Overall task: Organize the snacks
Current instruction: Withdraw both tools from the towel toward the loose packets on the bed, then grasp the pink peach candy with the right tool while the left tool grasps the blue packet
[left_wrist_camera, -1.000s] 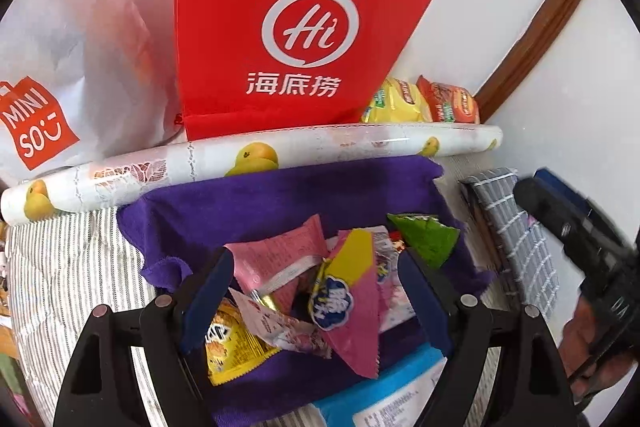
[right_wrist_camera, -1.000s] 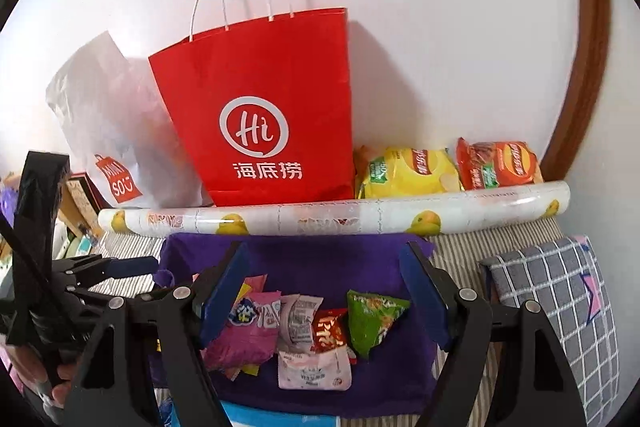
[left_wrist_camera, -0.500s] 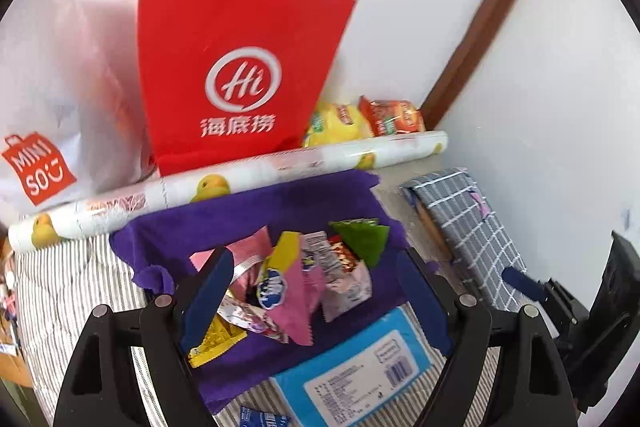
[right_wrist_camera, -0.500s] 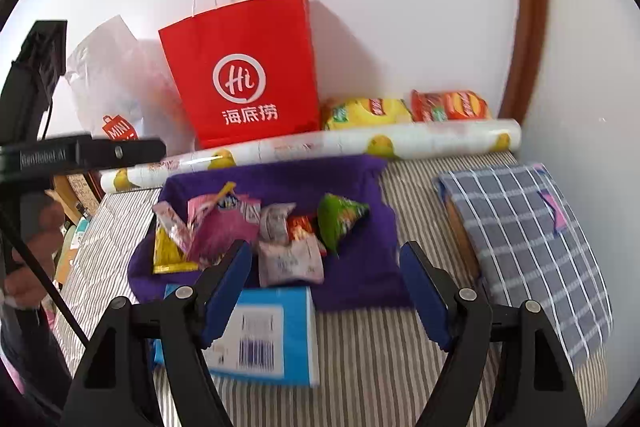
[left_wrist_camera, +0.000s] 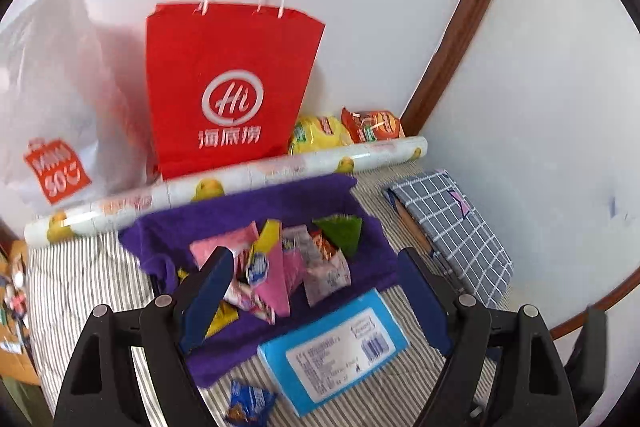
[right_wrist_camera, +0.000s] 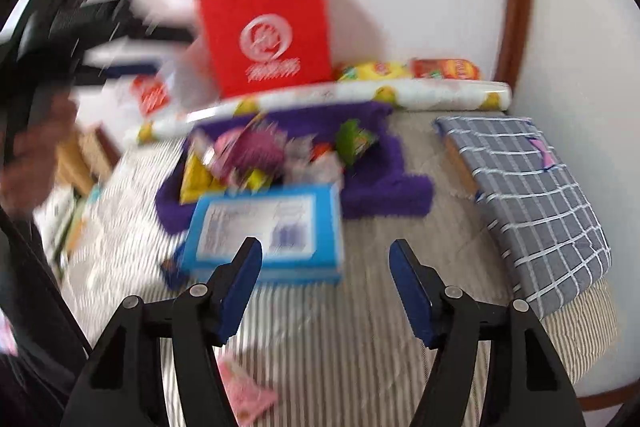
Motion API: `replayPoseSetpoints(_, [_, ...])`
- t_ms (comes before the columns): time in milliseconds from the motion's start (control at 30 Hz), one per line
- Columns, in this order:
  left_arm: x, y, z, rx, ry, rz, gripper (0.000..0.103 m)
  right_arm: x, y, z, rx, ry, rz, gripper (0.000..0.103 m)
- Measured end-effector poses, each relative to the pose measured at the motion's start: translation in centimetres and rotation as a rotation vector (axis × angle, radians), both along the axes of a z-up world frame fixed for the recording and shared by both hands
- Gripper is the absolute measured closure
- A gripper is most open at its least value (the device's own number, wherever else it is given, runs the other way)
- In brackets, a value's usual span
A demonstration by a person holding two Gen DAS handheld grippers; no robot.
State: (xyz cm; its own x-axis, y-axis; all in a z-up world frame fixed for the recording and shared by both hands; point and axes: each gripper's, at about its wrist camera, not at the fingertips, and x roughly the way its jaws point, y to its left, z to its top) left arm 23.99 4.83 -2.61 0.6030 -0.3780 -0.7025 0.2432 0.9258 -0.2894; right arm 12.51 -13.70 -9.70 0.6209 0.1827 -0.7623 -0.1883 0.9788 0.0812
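Observation:
A pile of small snack packets (left_wrist_camera: 280, 259) lies on a purple towel (left_wrist_camera: 248, 207) spread over the striped bed. My left gripper (left_wrist_camera: 314, 267) hovers above and in front of the pile, open and holding nothing. A flat blue pack (left_wrist_camera: 332, 347) lies in front of the towel, with a small blue snack (left_wrist_camera: 248, 399) beside it. In the blurred right wrist view, my right gripper (right_wrist_camera: 326, 255) hangs over bare striped cover near the blue pack (right_wrist_camera: 268, 231). Its jaws are closing with nothing between them. A pink packet (right_wrist_camera: 244, 391) lies under its left finger.
A red paper bag (left_wrist_camera: 232, 87) and a white plastic bag (left_wrist_camera: 56, 107) stand against the wall behind a printed roll (left_wrist_camera: 224, 187). Yellow chips (left_wrist_camera: 320, 135) and orange chips (left_wrist_camera: 372, 125) lie behind the roll. A checked cushion (left_wrist_camera: 452, 231) sits at the right.
Both grippers have drawn back from the snack pile, which looks smaller and farther. The left one rose, bringing the red bag's handles into view. The right gripper's jaws have narrowed.

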Motion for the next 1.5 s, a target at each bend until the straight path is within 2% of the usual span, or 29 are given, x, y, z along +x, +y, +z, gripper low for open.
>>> replayPoseSetpoints(67, [-0.9, 0.7, -0.7, 0.004, 0.019, 0.014, 0.021, -1.1, 1.0, -1.0, -0.003, 0.012, 0.036, 0.037])
replayPoseSetpoints(200, [-2.8, 2.8, -2.1, 0.01, 0.056, 0.06, 0.021, -2.9, 2.5, -4.0, 0.053, 0.111, 0.077, 0.037])
replayPoseSetpoints(300, [-4.7, 4.4, -3.2, 0.003, 0.078, 0.081, 0.021, -4.1, 3.3, -5.8, 0.065, 0.149, 0.124, 0.037])
replayPoseSetpoints(400, [-6.9, 5.6, -4.7, 0.009, 0.111, 0.101, 0.021, -5.6, 4.8, -7.7, 0.016, 0.177, 0.224, 0.037])
replayPoseSetpoints(667, [-11.6, 7.7, -7.2, 0.037, 0.152, 0.137, 0.021, -7.5, 7.4, -11.4, -0.121, 0.14, 0.356, 0.036])
replayPoseSetpoints(700, [-11.9, 7.8, -7.4, 0.038, 0.151, 0.141, 0.021, -7.7, 7.4, -11.4, -0.118, 0.095, 0.354, 0.036])
replayPoseSetpoints(733, [-12.4, 7.9, -7.7, 0.038, 0.15, 0.146, 0.021, -7.6, 7.1, -11.6, -0.097, 0.091, 0.353, 0.041])
replayPoseSetpoints(767, [-12.5, 7.8, -8.0, 0.04, 0.152, 0.144, 0.021, -7.5, 6.8, -11.5, -0.083, 0.088, 0.329, 0.052])
replayPoseSetpoints(800, [-12.7, 7.7, -8.4, 0.043, 0.156, 0.139, 0.021, -7.2, 6.3, -11.4, -0.09, 0.08, 0.289, 0.068])
replayPoseSetpoints(900, [-12.5, 6.9, -10.0, 0.055, 0.175, 0.124, 0.021, -5.9, 4.9, -11.3, -0.044, 0.107, 0.25, 0.068])
replayPoseSetpoints(1000, [-11.8, 5.7, -11.8, 0.103, 0.171, 0.117, 0.021, -4.8, 3.4, -11.3, -0.092, 0.067, 0.175, 0.069])
replayPoseSetpoints(1100, [-10.9, 4.3, -13.5, 0.18, 0.161, 0.106, 0.021, -3.5, 1.6, -11.0, -0.079, 0.052, 0.12, 0.069])
replayPoseSetpoints(1233, [-9.8, 3.0, -15.2, 0.2, 0.16, 0.06, 0.021, -1.7, -0.7, -10.9, -0.08, 0.035, 0.057, 0.069])
replayPoseSetpoints(1367, [-8.6, 2.6, -16.8, 0.237, 0.167, 0.07, 0.022, 0.2, -1.8, -11.5, -0.094, 0.03, 0.029, 0.068])
replayPoseSetpoints(1500, [-7.8, 2.3, -18.2, 0.27, 0.156, 0.069, 0.03, 1.4, -2.6, -11.8, -0.08, 0.017, -0.003, 0.068])
